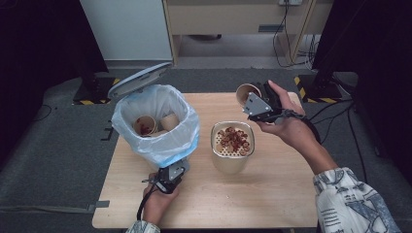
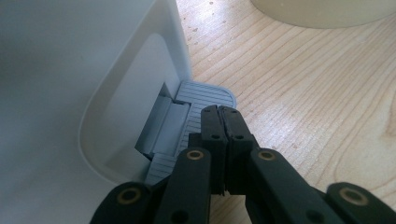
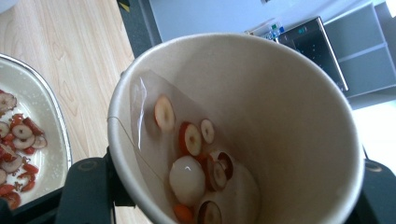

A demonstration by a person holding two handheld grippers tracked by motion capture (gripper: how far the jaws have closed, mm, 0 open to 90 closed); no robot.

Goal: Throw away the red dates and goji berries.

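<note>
Paper cup clamped in right hand-held gripper, tilted.

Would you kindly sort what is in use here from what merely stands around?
In use:
- right gripper, holding tan paper cup
- left gripper on grey bin pedal
- white lined pedal bin
- strainer-topped beige container

Standing around:
- black cables on floor

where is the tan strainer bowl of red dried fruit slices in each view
High view: the tan strainer bowl stands mid-table, right of the white pedal bin.
Left gripper view: its pale base cuts the top edge.
Right gripper view: its rim sits at the left edge, beside the held paper cup.
Shared landmark: the light wooden table.
</note>
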